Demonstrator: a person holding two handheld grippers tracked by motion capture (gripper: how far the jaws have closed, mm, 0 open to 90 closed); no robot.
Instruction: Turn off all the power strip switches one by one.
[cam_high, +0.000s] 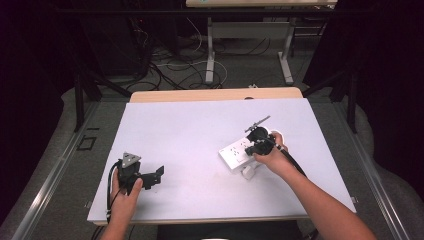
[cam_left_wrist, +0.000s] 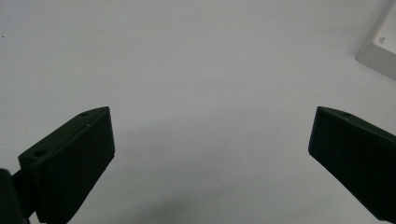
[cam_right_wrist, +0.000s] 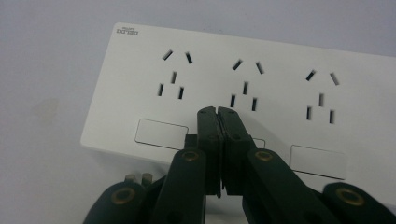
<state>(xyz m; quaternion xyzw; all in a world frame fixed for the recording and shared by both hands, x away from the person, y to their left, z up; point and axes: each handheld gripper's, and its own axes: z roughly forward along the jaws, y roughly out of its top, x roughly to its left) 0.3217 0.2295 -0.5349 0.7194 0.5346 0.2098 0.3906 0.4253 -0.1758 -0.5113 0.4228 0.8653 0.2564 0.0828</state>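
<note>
High view, power strip: the white power strip (cam_high: 236, 153) lies on the right half of the bench (cam_high: 200, 130), closer to the near edge than the far one, set at a slant to the edges
Right gripper view, power strip: you see its top face (cam_right_wrist: 280, 79) with three socket groups in a row, a flat rectangular switch below each, and a small logo at one corner
Your right gripper: your right gripper (cam_right_wrist: 218, 111) has its jaws pressed together with nothing between them, and the joined tips sit over the strip's middle switch, below the middle socket group; whether they touch it I cannot tell
Your right hand: your right hand (cam_high: 272, 157) holds that gripper (cam_high: 259, 142) right over the strip, its cable trailing back along your forearm toward the near right corner
Your left gripper: your left gripper (cam_high: 156, 174) rests near the near left corner of the bench, well apart from the strip, jaws pointing toward the middle of the bench
Left gripper view, jaws: your left gripper (cam_left_wrist: 210, 140) has its jaws spread wide, with bare bench surface between them and nothing gripped; a corner of the power strip (cam_left_wrist: 380, 49) shows far off at the upper right
Your left hand: your left hand (cam_high: 125, 192) wraps the gripper body, the grey three-cornered plate on top
Bench: plain white sheet over a wooden top, whose far edge shows as a wooden strip
</note>
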